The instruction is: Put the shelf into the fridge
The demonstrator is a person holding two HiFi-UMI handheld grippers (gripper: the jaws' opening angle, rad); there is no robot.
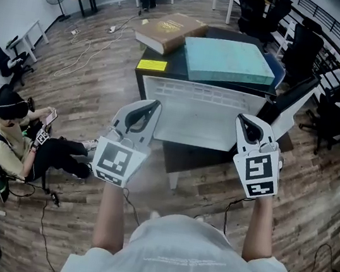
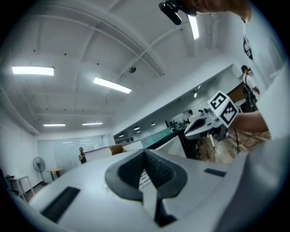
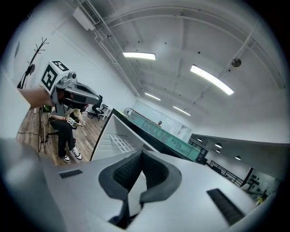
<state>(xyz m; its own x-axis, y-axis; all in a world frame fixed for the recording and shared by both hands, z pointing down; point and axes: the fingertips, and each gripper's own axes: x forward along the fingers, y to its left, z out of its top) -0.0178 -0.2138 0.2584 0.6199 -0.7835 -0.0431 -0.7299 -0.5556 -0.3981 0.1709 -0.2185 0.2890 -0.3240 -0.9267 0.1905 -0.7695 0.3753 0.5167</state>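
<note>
Wooden floor (image 1: 93, 94) lies around a dark counter (image 1: 174, 69). The left gripper (image 1: 152, 105) and the right gripper (image 1: 244, 119) each have their jaws closed on the near edge of the white shelf (image 1: 199, 114), which is held level before the counter. This looks like the carrying step. Next, bring the shelf to the fridge, which I cannot make out here.

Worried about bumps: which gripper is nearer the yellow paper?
Left. The left gripper grips the shelf at its left corner, short of the yellow paper; the right gripper grips its right corner, farther off.
</note>
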